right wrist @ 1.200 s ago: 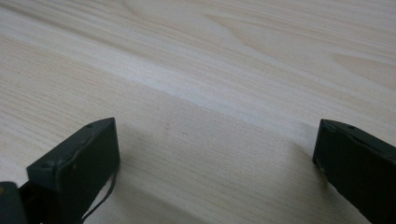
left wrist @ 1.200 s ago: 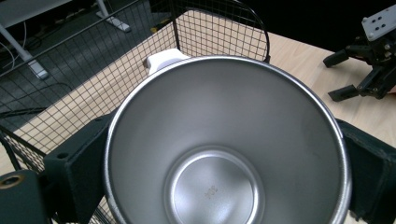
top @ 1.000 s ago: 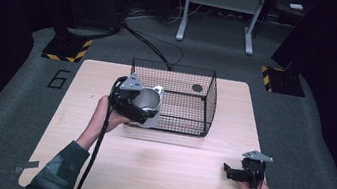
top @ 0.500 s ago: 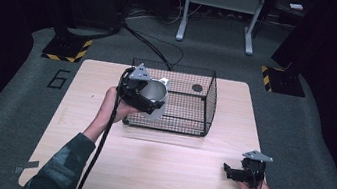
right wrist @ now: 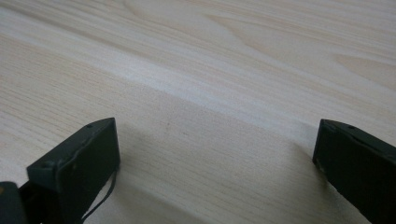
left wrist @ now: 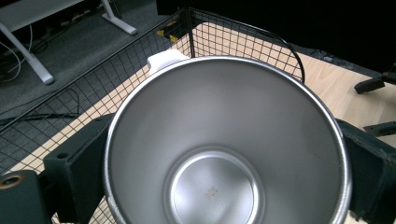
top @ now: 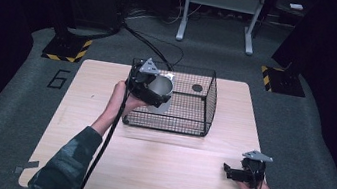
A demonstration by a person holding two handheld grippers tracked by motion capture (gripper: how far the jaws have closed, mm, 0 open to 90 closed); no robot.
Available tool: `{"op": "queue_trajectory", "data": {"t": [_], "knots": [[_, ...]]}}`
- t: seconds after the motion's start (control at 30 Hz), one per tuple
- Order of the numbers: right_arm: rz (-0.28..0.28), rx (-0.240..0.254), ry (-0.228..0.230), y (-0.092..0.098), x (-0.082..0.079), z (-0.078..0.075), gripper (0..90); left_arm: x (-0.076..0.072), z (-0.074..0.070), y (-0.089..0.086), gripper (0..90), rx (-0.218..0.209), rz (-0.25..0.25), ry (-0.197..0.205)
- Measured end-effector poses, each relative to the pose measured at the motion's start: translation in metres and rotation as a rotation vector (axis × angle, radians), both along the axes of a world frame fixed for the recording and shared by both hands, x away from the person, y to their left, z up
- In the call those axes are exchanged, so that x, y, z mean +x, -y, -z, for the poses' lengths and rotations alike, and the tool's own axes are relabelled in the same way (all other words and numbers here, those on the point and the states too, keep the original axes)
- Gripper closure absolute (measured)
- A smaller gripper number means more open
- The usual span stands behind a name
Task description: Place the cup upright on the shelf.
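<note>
Jaws of the left gripper (top: 150, 87) were clamped on a steel cup (left wrist: 224, 144), held over the wire basket's (top: 209, 98) left end; right gripper (top: 241, 172) jaws were spread, resting on the table (top: 155, 168). Cup could be snagged on the rim if lowered crooked. Since earlier, cup was carried further over the basket.
</note>
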State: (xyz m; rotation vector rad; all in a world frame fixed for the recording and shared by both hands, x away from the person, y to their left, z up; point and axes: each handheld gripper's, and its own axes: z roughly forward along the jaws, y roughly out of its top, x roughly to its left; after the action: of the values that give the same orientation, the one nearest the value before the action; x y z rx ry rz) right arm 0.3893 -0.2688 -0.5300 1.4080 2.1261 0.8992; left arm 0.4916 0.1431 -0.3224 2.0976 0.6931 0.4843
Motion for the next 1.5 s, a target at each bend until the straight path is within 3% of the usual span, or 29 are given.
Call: {"op": "queue_trajectory", "data": {"t": [0.63,1.5], "knots": [[0.006,0.008,-0.003,-0.001,0.000,0.000,0.1,0.029,0.015,0.019,6.2,0.026,-0.026,-0.029],[-0.005,-0.002,-0.002,0.000,0.000,0.000,0.2,0.069,0.044,0.034,6.1,0.060,-0.114,-0.101]]}}
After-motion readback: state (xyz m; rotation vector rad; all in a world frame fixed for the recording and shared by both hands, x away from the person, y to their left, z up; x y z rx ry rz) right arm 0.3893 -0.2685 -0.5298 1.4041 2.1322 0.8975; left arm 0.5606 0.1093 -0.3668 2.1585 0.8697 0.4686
